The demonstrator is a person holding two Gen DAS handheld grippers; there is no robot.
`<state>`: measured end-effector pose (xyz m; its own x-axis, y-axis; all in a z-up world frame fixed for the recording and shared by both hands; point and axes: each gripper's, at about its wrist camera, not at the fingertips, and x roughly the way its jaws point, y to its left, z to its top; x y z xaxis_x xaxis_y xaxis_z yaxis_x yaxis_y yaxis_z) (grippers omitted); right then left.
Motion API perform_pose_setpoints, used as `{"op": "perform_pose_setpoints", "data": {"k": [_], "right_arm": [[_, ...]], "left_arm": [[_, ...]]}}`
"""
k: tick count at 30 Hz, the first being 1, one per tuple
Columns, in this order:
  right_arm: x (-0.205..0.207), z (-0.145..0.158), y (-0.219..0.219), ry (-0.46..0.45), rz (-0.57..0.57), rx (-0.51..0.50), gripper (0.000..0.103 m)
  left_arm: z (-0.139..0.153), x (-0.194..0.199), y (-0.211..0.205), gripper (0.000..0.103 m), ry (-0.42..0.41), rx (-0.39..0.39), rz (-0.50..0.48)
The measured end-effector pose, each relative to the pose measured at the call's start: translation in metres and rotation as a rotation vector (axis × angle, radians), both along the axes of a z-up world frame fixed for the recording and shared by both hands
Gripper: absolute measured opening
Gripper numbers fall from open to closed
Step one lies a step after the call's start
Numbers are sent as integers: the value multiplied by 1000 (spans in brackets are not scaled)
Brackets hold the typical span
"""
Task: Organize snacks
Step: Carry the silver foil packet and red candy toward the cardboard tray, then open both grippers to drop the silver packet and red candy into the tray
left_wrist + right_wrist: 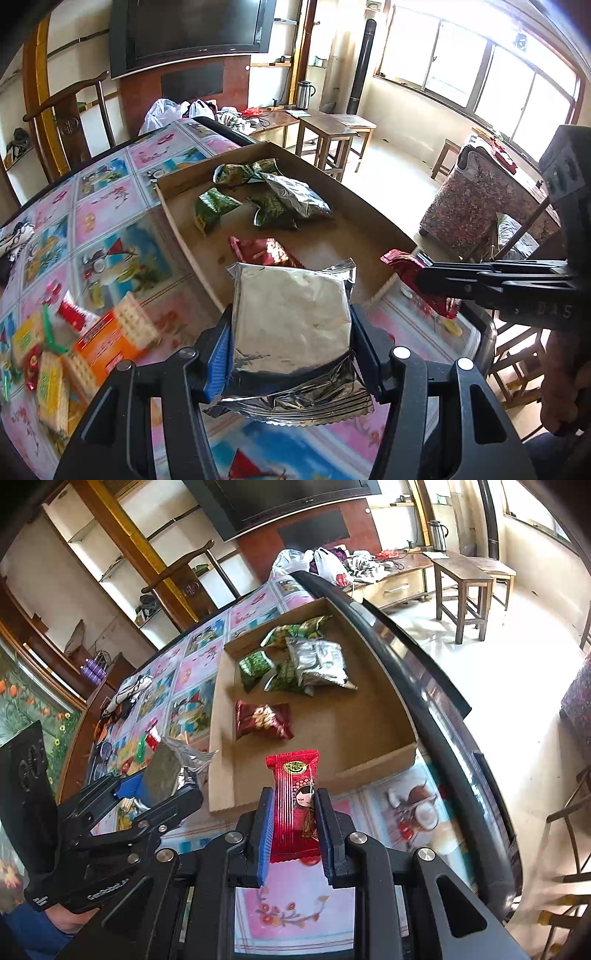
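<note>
- The left gripper (291,328) jaws clamp a silver foil packet (291,314) above the counter (110,221).
- The right gripper (293,819) jaws pinch a red candy wrapper (293,805).
- Beyond, a cardboard tray (369,764) holds green packets (255,668) and a dark red packet (264,720).

the biscuit packs (55,354) at the table's left are smeared with blur, their print unreadable. the silver packet (291,321) hides part of the red packet (264,251) in the box behind it.
</note>
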<state>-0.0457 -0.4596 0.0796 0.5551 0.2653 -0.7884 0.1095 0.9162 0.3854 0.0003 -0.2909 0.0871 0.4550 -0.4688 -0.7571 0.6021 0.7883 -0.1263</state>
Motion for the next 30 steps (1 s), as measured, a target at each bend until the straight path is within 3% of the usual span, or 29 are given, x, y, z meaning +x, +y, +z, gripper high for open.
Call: {"op": "perform_pose_setpoints", "data": {"k": [7, 30], "right_arm": [[22, 0, -11, -4, 7, 7, 23], [95, -41, -26, 95, 44, 2, 23]], "left_arm": [[-18, 22, -11, 57, 42, 14, 31], [-56, 49, -50, 57, 105, 51, 16]]}}
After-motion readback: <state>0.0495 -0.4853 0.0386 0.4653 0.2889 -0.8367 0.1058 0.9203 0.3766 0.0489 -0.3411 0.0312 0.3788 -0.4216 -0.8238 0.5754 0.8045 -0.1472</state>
